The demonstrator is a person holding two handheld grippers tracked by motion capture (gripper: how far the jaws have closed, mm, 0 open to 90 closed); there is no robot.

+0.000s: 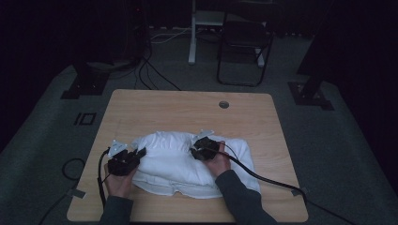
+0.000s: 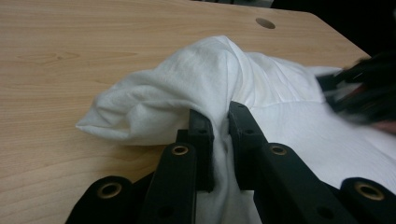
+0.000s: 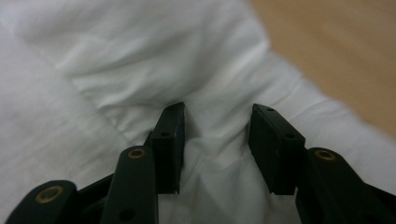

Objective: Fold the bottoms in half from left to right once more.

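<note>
A white garment [image 1: 187,164] lies crumpled at six o'clock on the worktop [image 1: 187,108], close to the near edge. The left gripper [image 2: 219,126] has its jaws pinched tight on a raised fold at the cloth's nine o'clock side. The right gripper [image 3: 217,135] has its jaws half open, cloth bunched between them but not yet pressed. The fabric looks light, limp and easily stretched; hems or corners would likely hold best. Bare wood toward twelve o'clock gives spreading room.
</note>
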